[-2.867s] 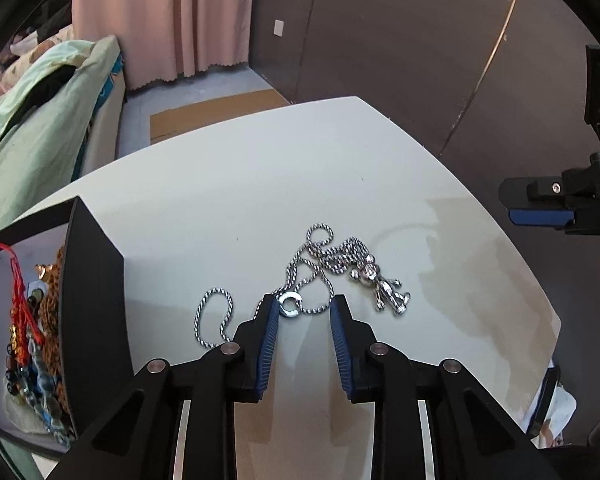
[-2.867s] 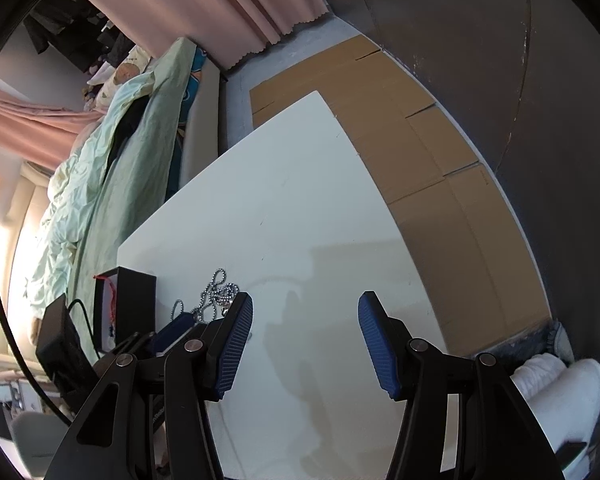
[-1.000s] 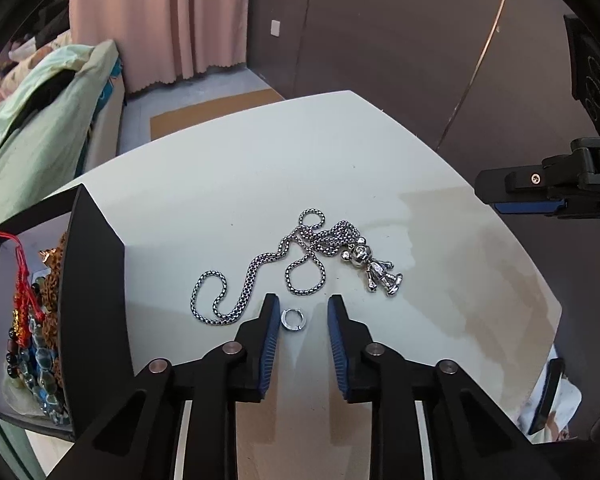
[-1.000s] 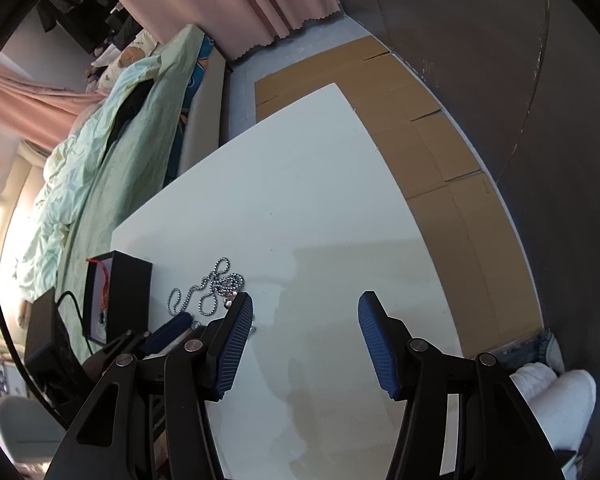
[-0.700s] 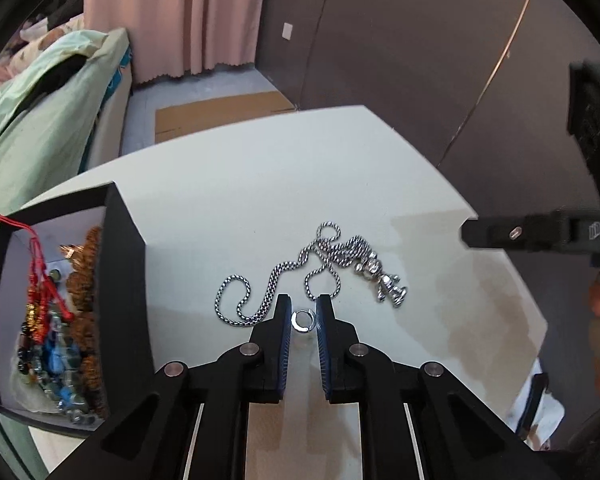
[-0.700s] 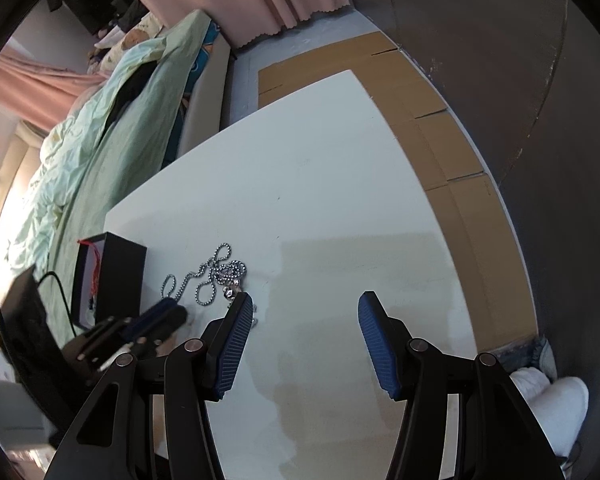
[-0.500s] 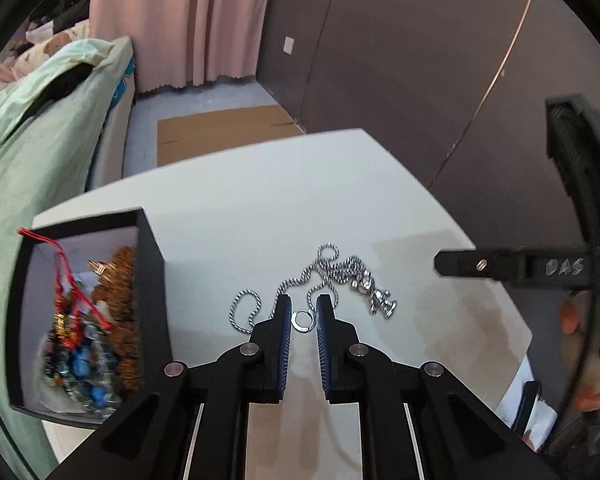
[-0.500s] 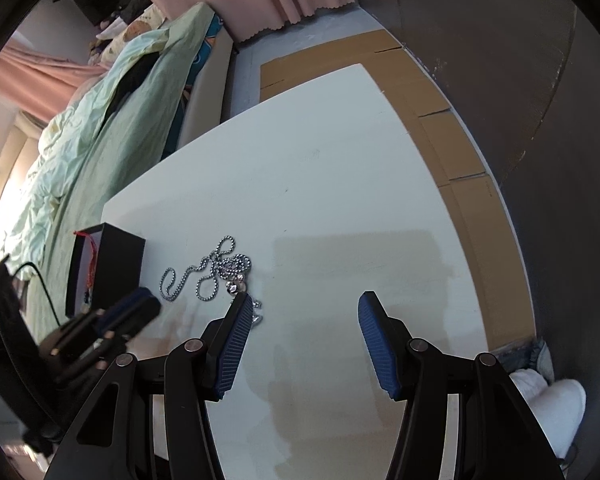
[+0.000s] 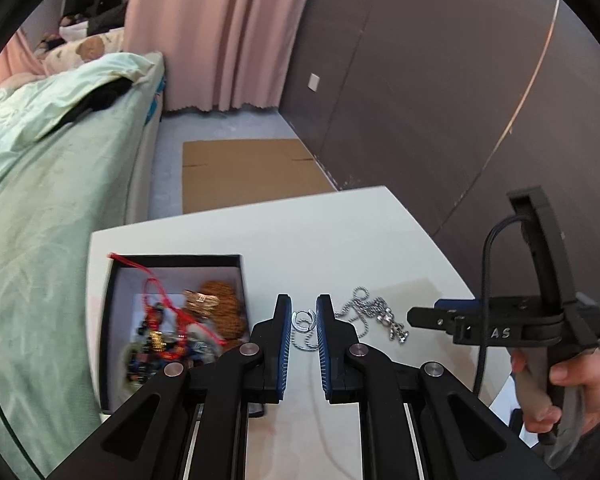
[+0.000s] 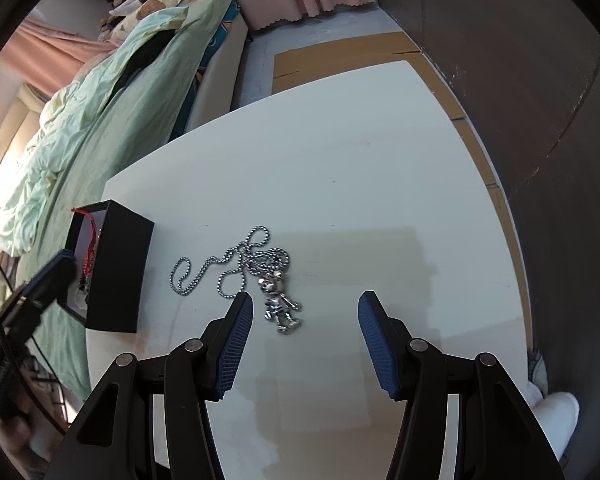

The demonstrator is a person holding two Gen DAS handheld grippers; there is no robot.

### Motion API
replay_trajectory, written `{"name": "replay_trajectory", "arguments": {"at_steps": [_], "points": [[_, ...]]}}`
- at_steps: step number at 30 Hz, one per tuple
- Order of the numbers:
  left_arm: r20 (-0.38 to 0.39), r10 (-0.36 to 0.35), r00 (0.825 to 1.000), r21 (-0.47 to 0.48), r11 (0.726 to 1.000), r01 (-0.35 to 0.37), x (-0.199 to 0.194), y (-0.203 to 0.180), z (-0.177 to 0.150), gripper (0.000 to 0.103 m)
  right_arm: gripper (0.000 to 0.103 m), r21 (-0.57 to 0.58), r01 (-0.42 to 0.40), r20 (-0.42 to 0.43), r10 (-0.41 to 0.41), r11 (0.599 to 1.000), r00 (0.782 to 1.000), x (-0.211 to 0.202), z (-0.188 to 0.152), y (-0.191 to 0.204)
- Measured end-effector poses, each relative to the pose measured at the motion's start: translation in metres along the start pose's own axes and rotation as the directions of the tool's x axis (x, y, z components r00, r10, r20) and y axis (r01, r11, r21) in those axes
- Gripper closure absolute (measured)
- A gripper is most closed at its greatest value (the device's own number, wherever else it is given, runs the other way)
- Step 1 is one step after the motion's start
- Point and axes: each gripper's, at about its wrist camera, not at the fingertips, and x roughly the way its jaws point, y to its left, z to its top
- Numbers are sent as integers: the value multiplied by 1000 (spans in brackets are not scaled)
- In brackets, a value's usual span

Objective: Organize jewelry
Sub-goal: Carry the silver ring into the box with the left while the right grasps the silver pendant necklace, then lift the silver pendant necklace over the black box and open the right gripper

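Silver ring (image 9: pixel 305 319) is sitting pinched between the blue pads of the left gripper (image 9: pixel 304 320), its jaws nearly closed on it — light, stiff and slippery, so the hold across its rim is looking marginal. Right gripper (image 10: pixel 305 310) is hanging half open and empty over the limp chain necklace (image 10: pixel 244 264) on the white table (image 10: pixel 360 168), its bear pendant (image 10: pixel 278 300) lying between the fingers — best lifted by the pendant; the black box (image 9: pixel 172 312) is lying at the left gripper's nine o'clock.

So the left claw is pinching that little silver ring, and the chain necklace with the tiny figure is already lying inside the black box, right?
Not quite. The left gripper does pinch the small silver ring, but the chain necklace with its figure pendant is not in the black box. It lies on the white table beside the box, as the right wrist view shows.
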Motion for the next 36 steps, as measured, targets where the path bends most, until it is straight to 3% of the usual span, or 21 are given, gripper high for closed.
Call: {"name": "replay_trajectory", "arguments": {"at_steps": [8,15,18,20,24,29,33,34,36], "points": [[32,3,999,-37,999,-2,-17,20,4,90,47,-43,54,-7,-54,998,999,19,7,21],[54,3,999,-61,998,0,-28,31,7,90,50,-125,159,-4,-161,979,987,31,6,40],[58,6,998,-73,997,-2,-31,36,8,90,79,-188,226,2,-230,956,973,30,0,48],[55,10,998,-82,997,-5,-30,40,8,90,82,-194,185,-18,-191,963,981,28,-4,49],[44,16,999,-96,995,-12,-25,46,8,90,83,-195,178,5,-180,964,984,17,-6,48],[26,21,999,-136,991,-17,-19,56,9,90,83,-176,122,89,-108,977,990,-15,-3,50],[-17,-23,1000,-212,977,19,-11,67,9,89,83,-171,49,163,-21,984,986,-42,0,60],[-17,-23,1000,-224,974,19,-12,70,8,87,83,-171,39,181,-8,985,983,-48,0,63],[-9,-10,1000,-240,971,7,-16,74,7,64,83,-174,26,216,12,984,976,-60,1,72]]}}
